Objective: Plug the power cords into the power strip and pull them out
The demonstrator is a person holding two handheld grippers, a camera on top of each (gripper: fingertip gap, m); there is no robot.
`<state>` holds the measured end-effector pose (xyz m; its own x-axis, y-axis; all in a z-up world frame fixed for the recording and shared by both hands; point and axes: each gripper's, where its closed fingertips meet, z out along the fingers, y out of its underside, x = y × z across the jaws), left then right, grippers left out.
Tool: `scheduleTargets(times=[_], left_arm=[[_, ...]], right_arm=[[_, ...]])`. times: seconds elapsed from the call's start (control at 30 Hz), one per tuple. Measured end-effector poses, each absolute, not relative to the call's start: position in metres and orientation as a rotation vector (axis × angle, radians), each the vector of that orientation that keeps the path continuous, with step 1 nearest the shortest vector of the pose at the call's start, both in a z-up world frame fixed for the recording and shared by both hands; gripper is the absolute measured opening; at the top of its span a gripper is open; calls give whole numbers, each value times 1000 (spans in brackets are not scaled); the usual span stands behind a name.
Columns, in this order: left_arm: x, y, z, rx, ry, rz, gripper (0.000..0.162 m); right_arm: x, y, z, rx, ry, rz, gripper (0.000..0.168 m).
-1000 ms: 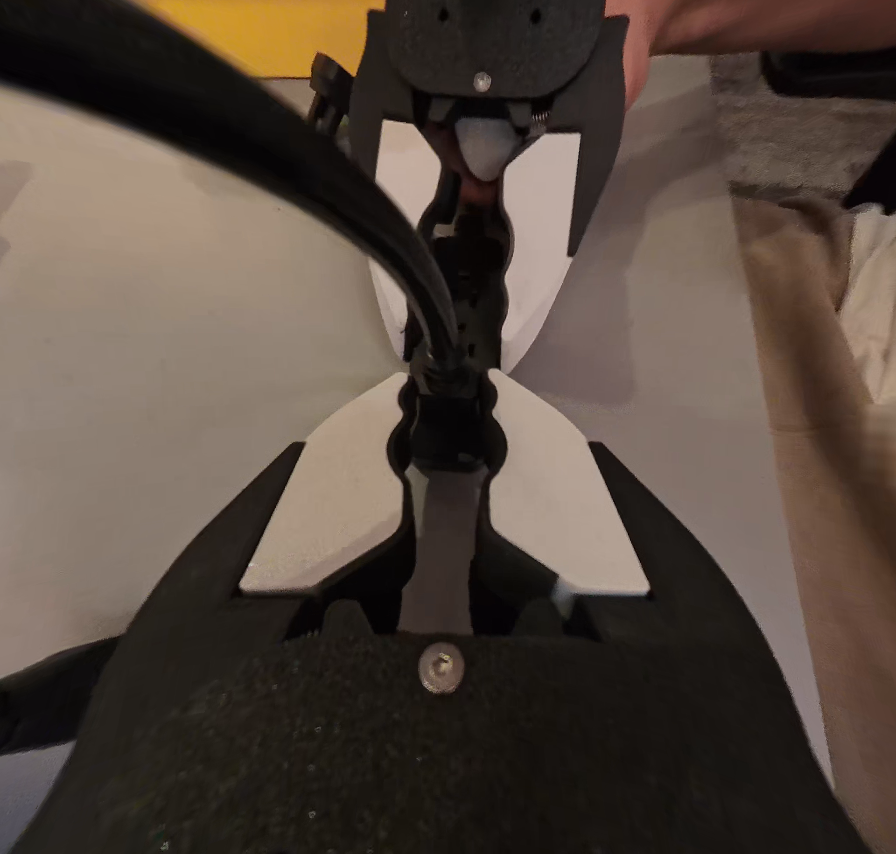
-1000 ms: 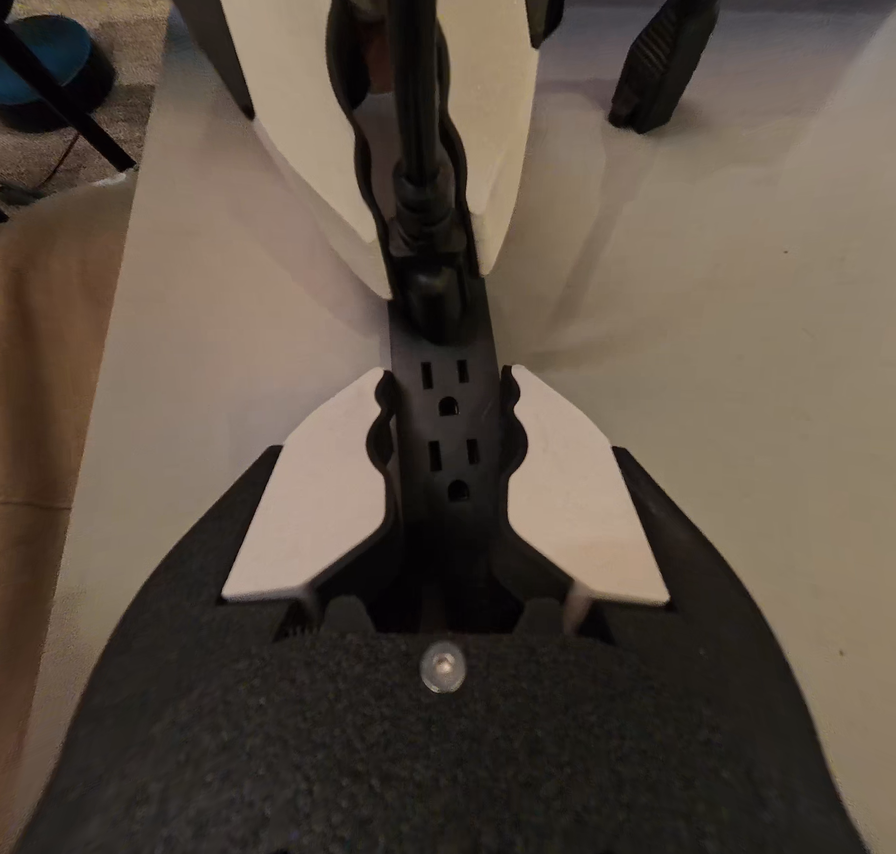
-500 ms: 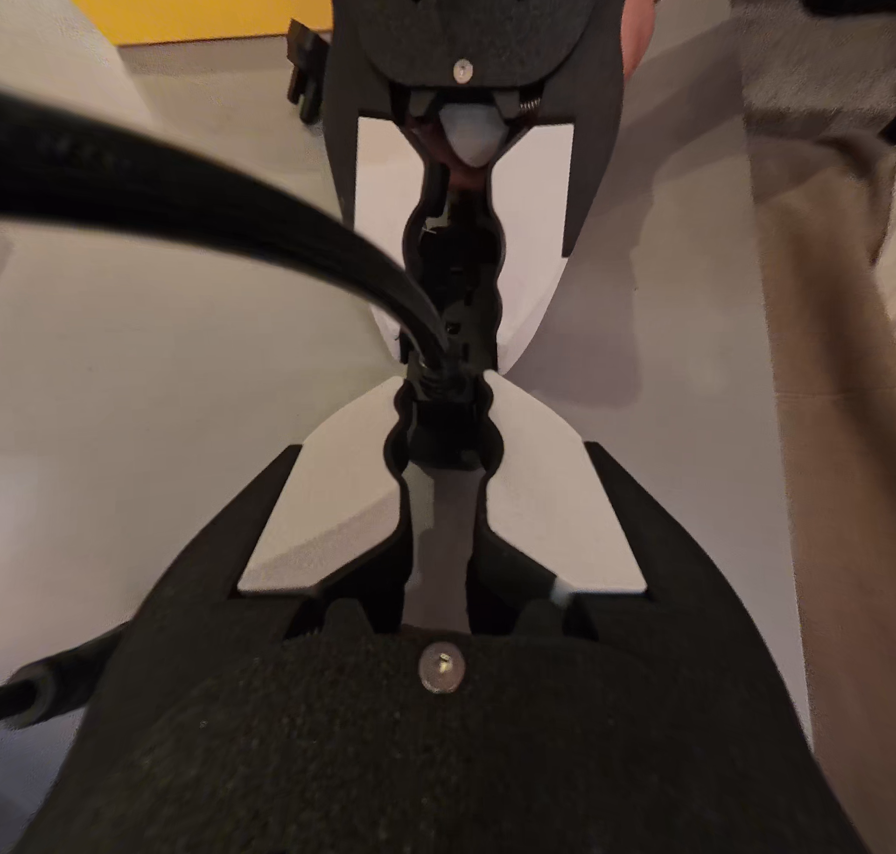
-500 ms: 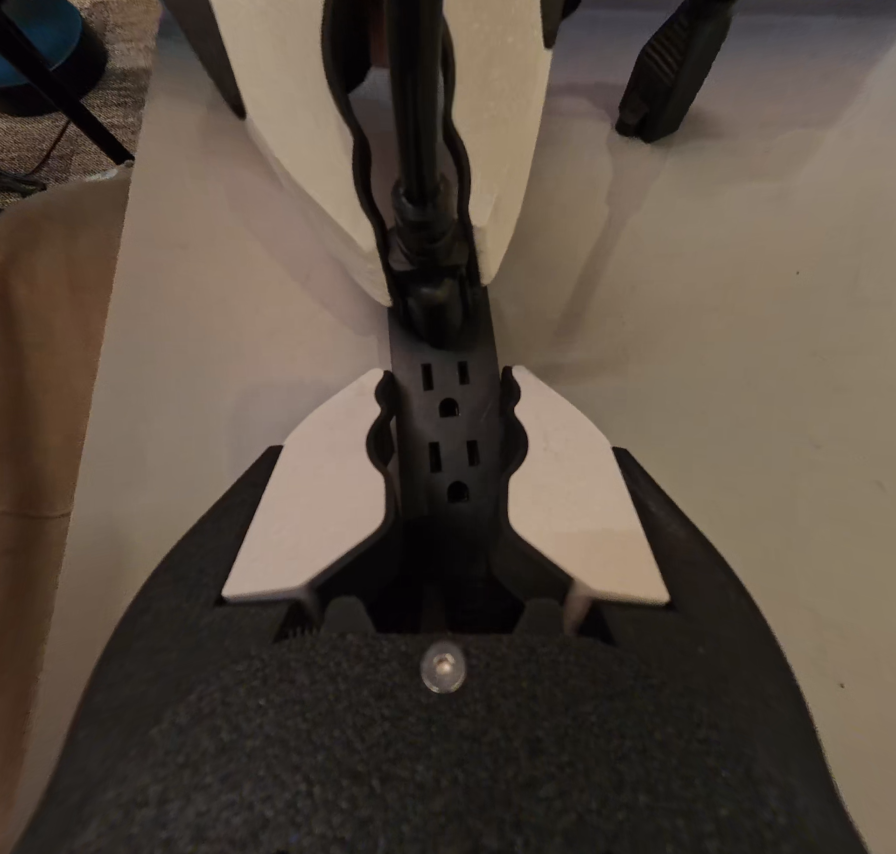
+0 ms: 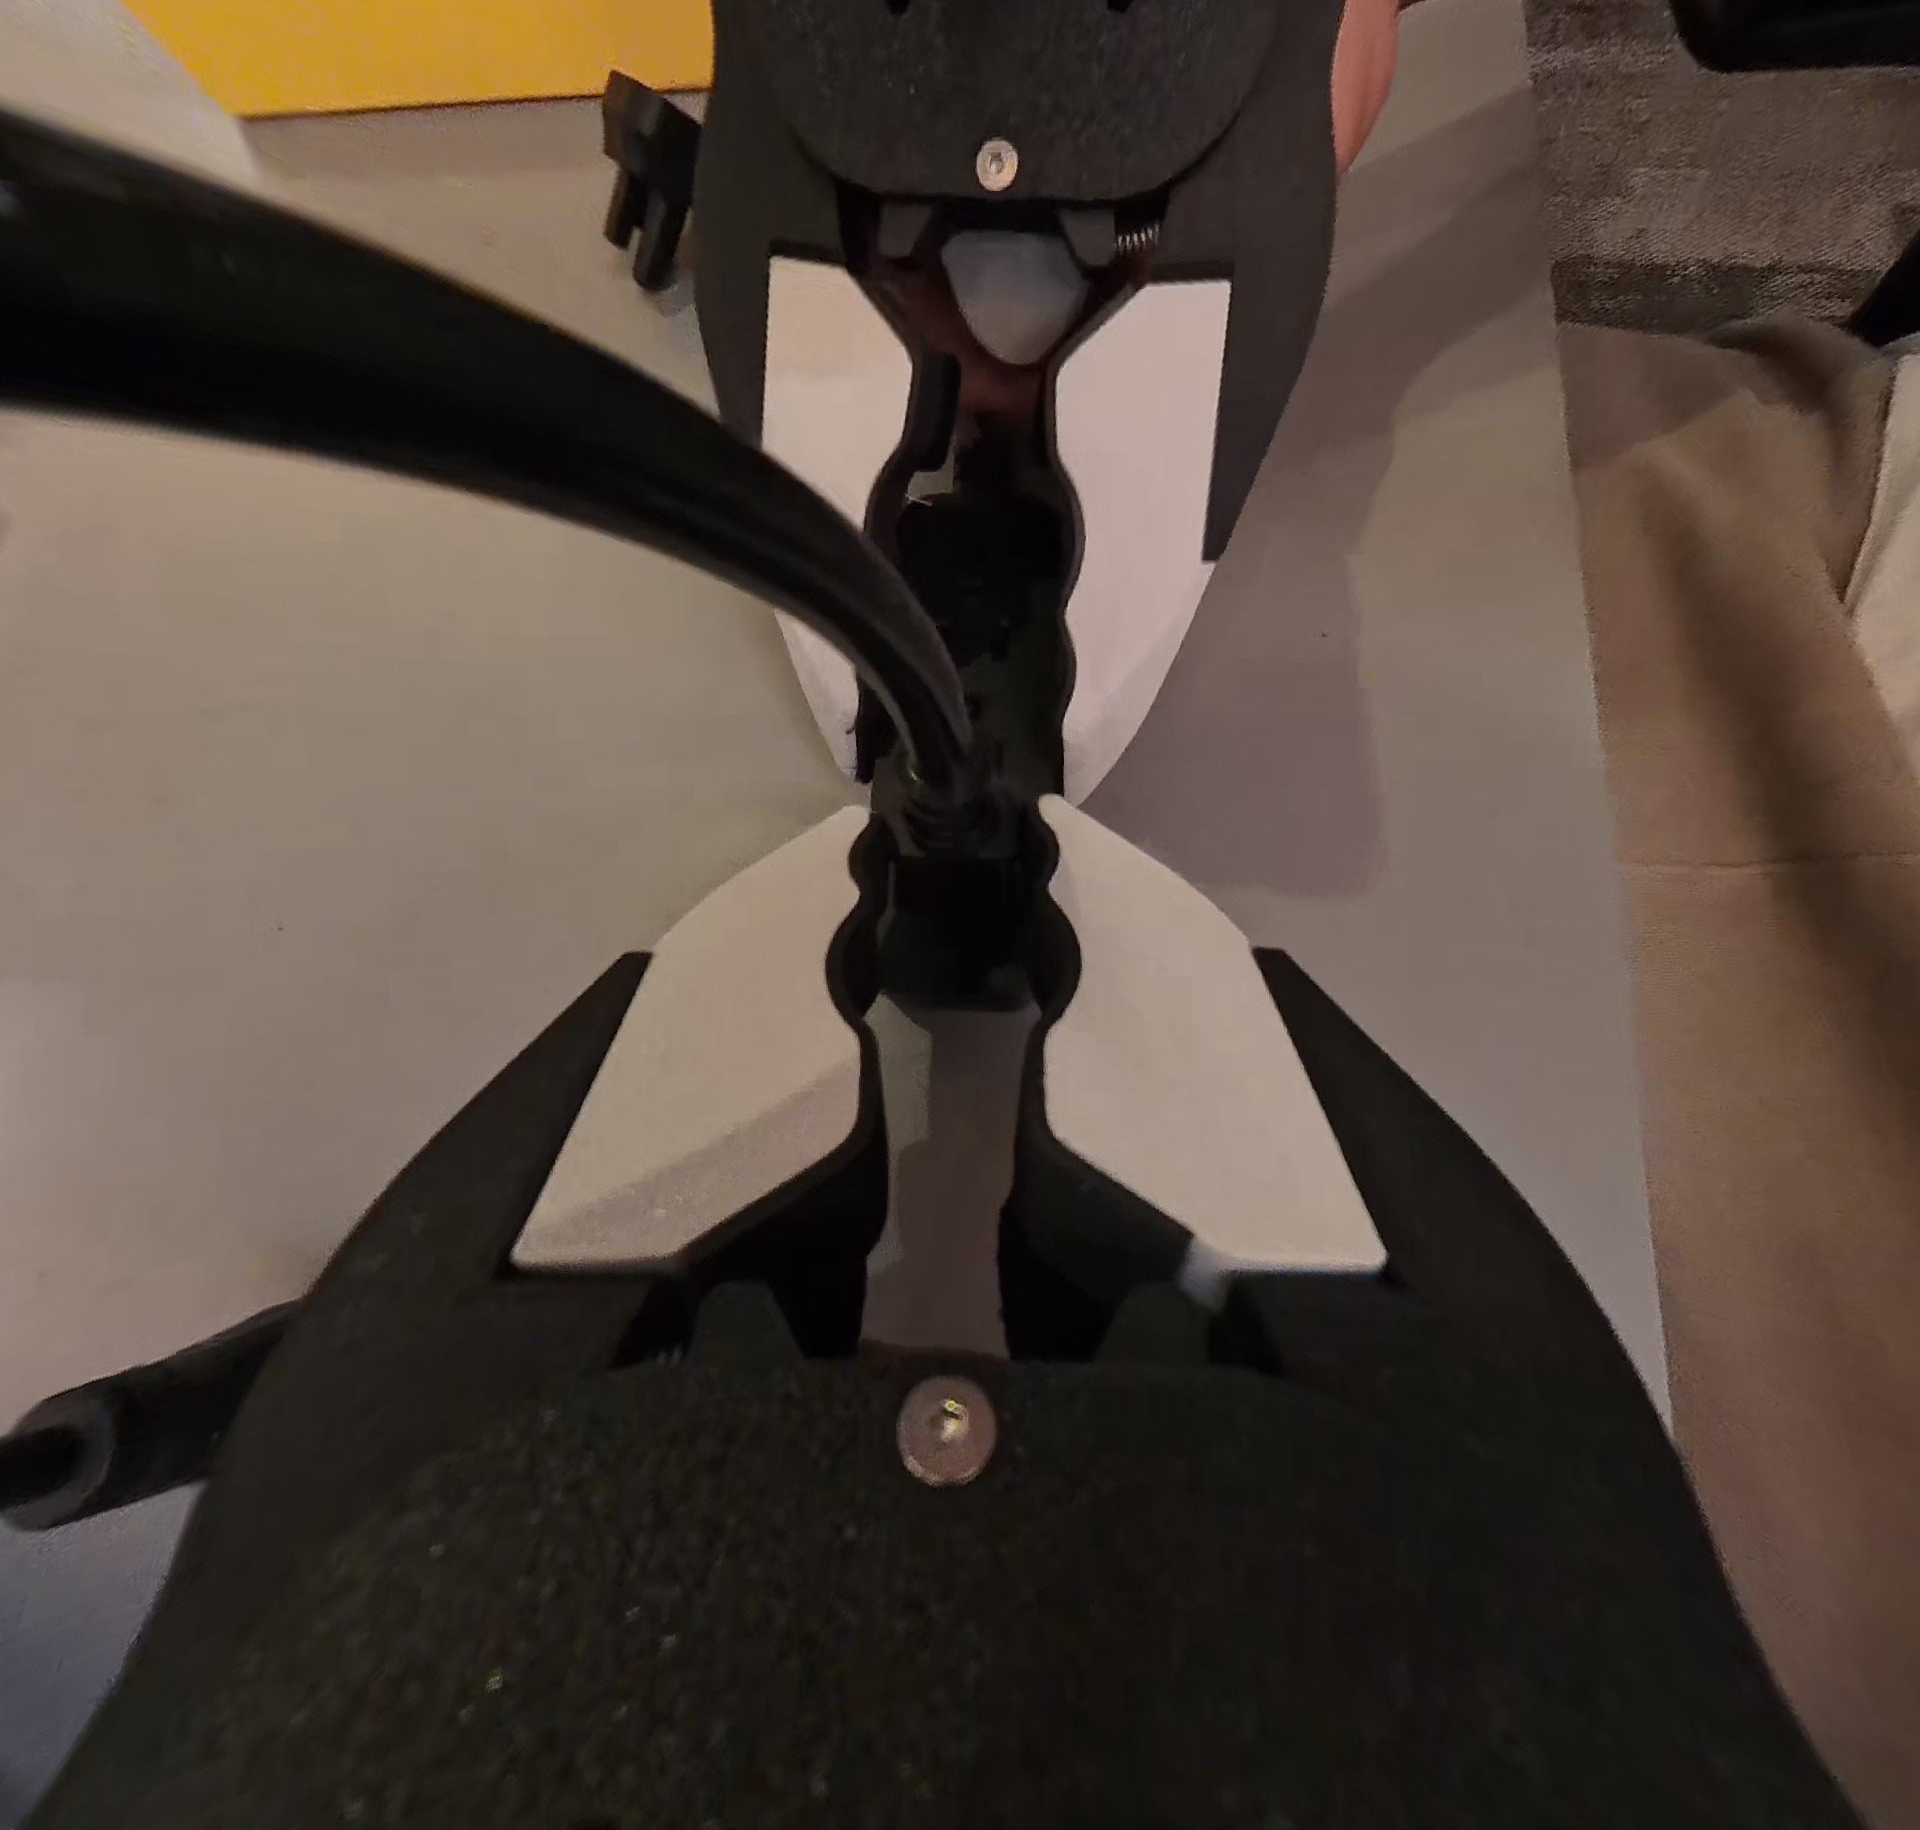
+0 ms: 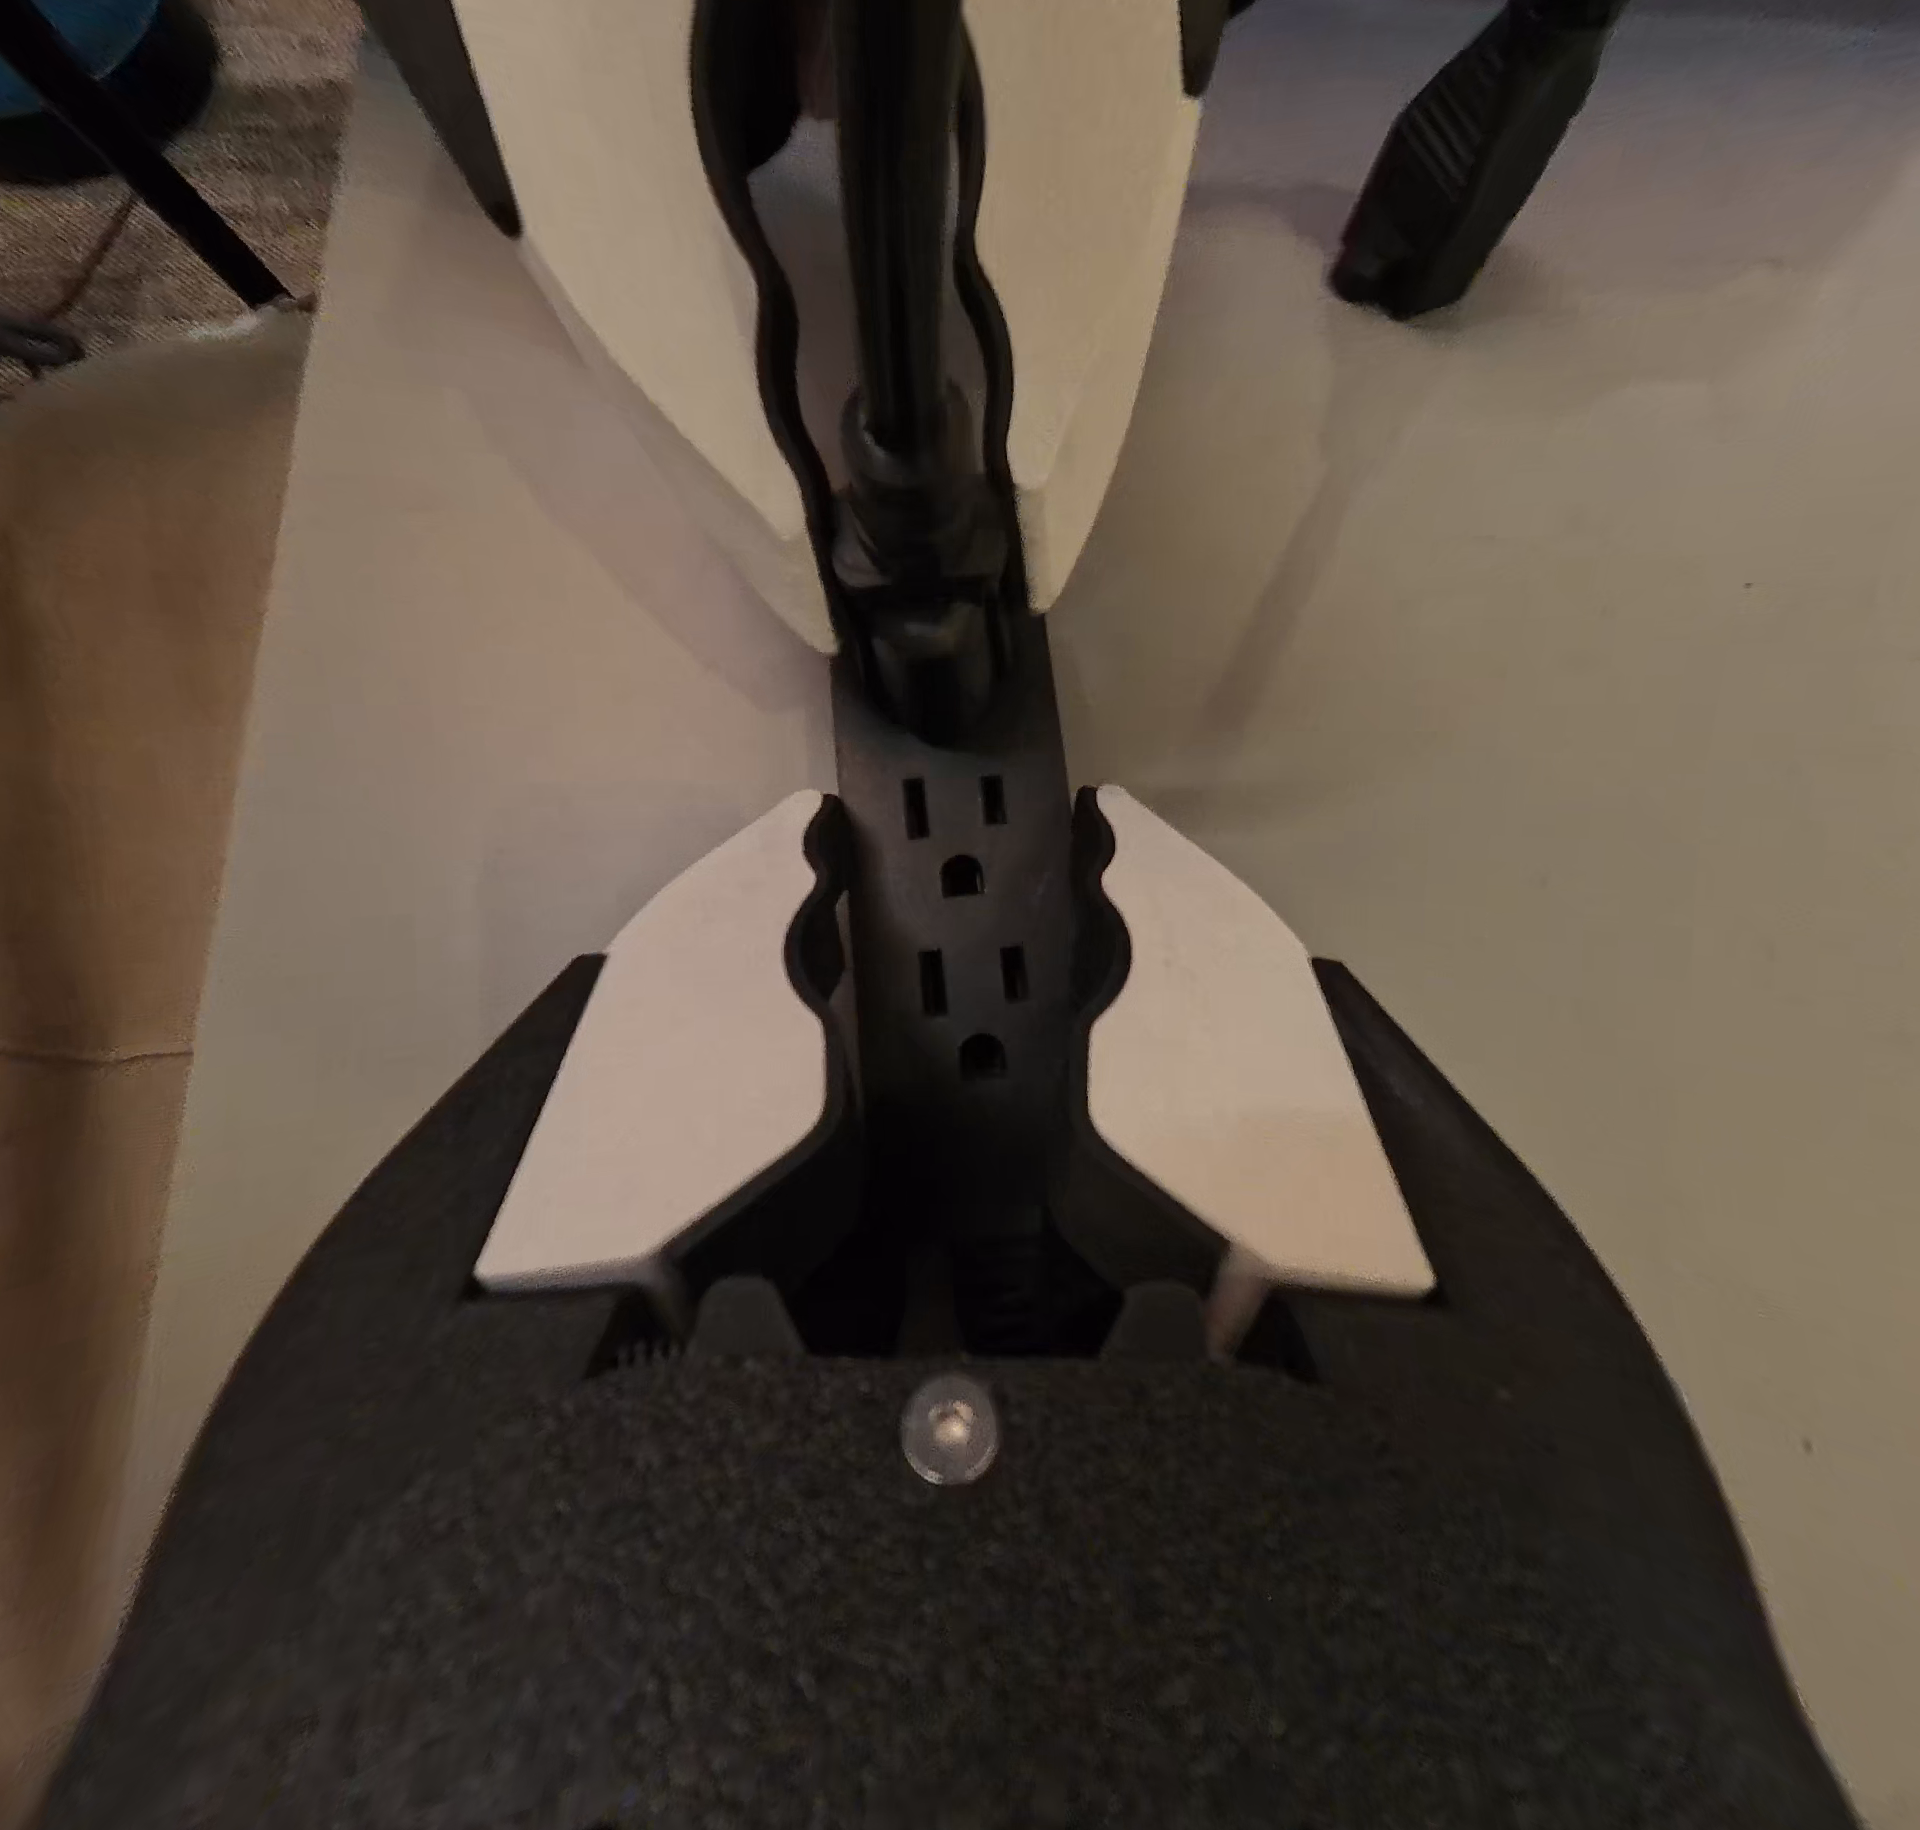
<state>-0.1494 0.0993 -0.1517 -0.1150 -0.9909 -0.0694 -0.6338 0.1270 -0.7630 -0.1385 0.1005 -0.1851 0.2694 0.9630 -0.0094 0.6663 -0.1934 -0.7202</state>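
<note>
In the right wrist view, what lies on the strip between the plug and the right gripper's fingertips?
Right wrist view: only bare power strip face between the plug and the right gripper.

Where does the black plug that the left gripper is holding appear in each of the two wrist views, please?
Left wrist view: the plug sits at picture centre, clamped between the left gripper fingers, its cord arching away to the upper left.
Right wrist view: the plug is above centre, pinched by the opposing white fingers.
Shared landmark: the black power strip, held by the right gripper.
</note>
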Motion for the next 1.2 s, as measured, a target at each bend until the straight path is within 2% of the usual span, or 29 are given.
scheduleTargets(times=[0.23, 0.47, 1.2], left_arm=[[-150, 98, -153, -1556, 1743, -902, 23], [-142, 97, -151, -1583, 1801, -767, 23], [-146, 92, -151, -1546, 1744, -937, 23]], right_arm=[[-134, 97, -185, -1926, -1454, 660, 43], [-132, 99, -185, -1964, -1467, 594, 43], [-129, 92, -185, -1932, -1443, 687, 44]])
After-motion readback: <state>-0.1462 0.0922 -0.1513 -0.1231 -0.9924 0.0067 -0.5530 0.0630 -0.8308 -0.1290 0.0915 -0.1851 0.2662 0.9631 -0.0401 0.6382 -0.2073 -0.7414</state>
